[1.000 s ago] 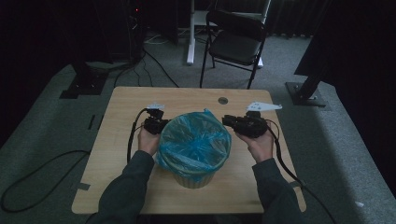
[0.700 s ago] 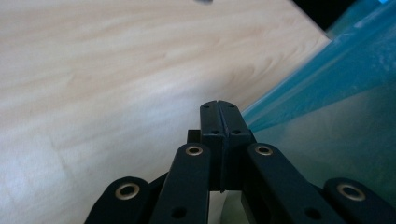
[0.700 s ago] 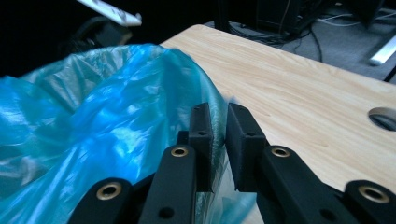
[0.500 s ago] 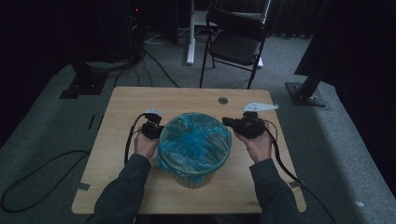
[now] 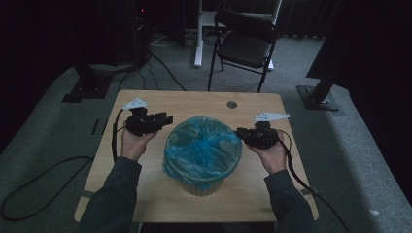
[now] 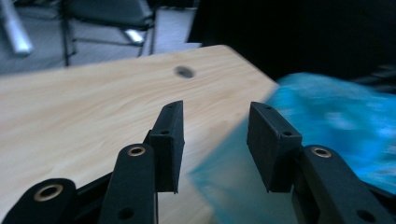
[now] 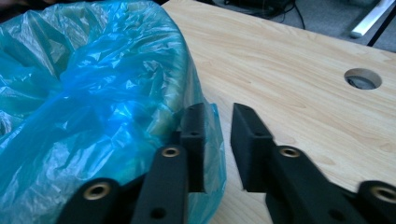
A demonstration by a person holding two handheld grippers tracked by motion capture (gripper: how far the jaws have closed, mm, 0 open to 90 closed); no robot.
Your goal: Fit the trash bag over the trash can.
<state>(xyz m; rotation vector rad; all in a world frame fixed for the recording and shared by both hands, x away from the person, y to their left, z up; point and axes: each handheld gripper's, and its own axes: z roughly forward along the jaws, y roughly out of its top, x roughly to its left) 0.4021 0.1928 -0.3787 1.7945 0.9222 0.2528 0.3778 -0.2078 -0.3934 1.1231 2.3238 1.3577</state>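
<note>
While the left gripper [image 5: 167, 119] hangs above the table [image 5: 145, 189] off the bin's outer side, its jaws have just been opening and now stand well apart, with nothing pinched between them. In the left gripper view the blurred blue bag [image 6: 336, 116] lies beyond and to the side of the far jaw, a fold of it reaching under the gap, but the pads [image 6: 170, 140] do not press on it. Ahead of those jaws runs bare pale wood with a round cable hole [image 6: 184, 72].

The right gripper [image 5: 238, 132] sits at the opposite side of the bin, level with the rim. Its jaws have also just been opening and show a narrow gap between them. In the right gripper view the inner jaw lies against the blue film that drapes over the rim, and a flap of film hangs just behind that jaw; the gap itself looks empty, so nothing is clamped.

The bin [image 5: 204, 182], pale below and lined with the bag, stands on the table between the two grippers, its mouth covered by crumpled film. Past the table a black chair [image 5: 248, 43] stands on grey carpet.
</note>
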